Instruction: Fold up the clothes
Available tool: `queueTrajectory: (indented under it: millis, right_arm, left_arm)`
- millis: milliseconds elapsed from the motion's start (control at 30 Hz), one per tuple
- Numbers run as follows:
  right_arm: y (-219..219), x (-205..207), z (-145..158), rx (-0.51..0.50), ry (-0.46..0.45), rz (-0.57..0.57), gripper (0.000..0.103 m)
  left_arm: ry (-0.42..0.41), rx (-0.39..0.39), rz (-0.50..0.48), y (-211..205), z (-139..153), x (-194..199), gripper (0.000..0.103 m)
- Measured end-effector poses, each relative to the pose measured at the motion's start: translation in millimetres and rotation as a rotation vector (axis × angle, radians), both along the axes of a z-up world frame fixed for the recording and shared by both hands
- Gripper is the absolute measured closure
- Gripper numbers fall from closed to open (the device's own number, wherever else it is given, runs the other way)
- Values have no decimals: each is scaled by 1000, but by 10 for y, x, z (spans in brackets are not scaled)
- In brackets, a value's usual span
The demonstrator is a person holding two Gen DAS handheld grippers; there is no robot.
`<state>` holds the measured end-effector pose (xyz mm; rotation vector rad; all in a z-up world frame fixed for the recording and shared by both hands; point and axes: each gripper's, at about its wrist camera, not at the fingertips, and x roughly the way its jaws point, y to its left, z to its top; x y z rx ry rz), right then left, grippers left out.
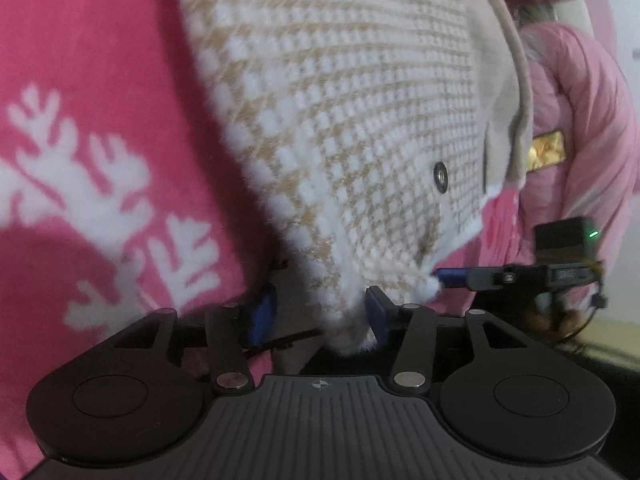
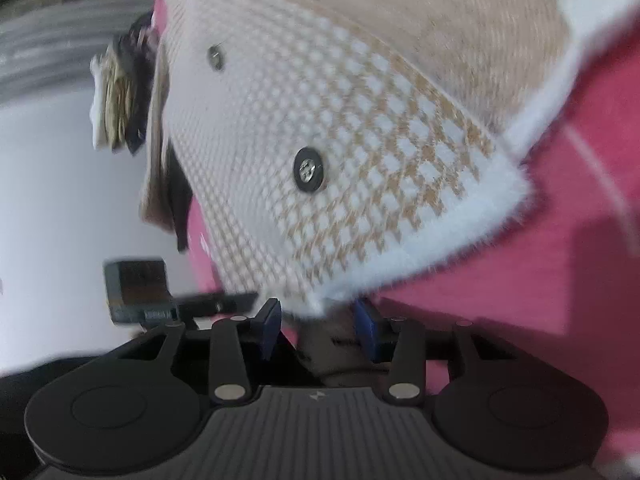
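1. My left tongs (image 1: 320, 316) stand spread, the checked cardigan (image 1: 340, 120) hem between the pads, unpinched
2. My right tongs (image 2: 318, 326) stand spread at its fuzzy white corner
3. The cardigan lies on a pink blanket (image 1: 80, 80)

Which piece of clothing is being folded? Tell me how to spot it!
Find the big pink blanket with white leaf shapes that covers the surface. On it lies a fuzzy knit cardigan in a beige-and-white houndstooth check. Unlike the plain pink puffer jacket beside it, it has dark round buttons and a fluffy white hem.
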<state>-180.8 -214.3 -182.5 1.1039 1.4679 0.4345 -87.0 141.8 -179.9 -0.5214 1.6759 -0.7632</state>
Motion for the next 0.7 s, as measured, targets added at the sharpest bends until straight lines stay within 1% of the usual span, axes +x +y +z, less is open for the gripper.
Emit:
queueTrajectory:
  millis: [33, 100, 133, 200, 300, 433, 500, 600, 667, 700]
  right_arm:
    - [39, 33, -53, 5, 9, -13, 58]
    - [79, 72, -71, 24, -3, -31, 58]
    - [99, 91, -79, 34, -8, -40, 59]
    - [132, 126, -96, 56, -19, -61, 59]
    - [9, 84, -119, 162, -3, -154, 59]
    - [83, 46, -192, 182, 32, -137, 56]
    - [178, 14, -245, 196, 57, -118, 56]
    - [331, -12, -303, 214, 78, -96, 56]
    - [393, 27, -301, 228, 56, -99, 58]
    - [420, 48, -296, 237, 43, -102, 66]
  left_arm:
    - [12, -12, 19, 7, -22, 2, 56]
    - [11, -40, 20, -12, 1, 7, 69]
    - [7, -55, 14, -27, 22, 9, 70]
    - [14, -102, 48, 16, 60, 59, 70]
    - [31, -176, 124, 113, 107, 158, 70]
    - [36, -223, 223, 164, 102, 242, 70]
    - [31, -243, 246, 151, 107, 258, 70]
    - [24, -255, 249, 127, 109, 256, 70]
    - [27, -258, 255, 165, 106, 246, 70]
    - [25, -256, 257, 188, 106, 249, 69]
